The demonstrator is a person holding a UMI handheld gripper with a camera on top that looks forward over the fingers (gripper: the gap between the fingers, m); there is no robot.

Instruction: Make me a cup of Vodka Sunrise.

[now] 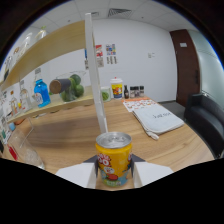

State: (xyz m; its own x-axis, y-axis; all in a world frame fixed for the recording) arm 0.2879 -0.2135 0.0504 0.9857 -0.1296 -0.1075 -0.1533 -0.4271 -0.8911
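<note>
A yellow and orange drink can with a silver top stands upright between my fingers, over the near part of the wooden table. My gripper is shut on the can; the dark pads press on its left and right sides. The can's bottom is hidden behind the fingers, so I cannot tell whether it rests on the table. Its tab end faces up and looks unopened.
A white pole rises just beyond the can. On the shelf to the left are a blue bottle and a clear jar of limes. Further back stand a yellow-labelled tub and small dark bottles. A white bag lies right; a clear glass left.
</note>
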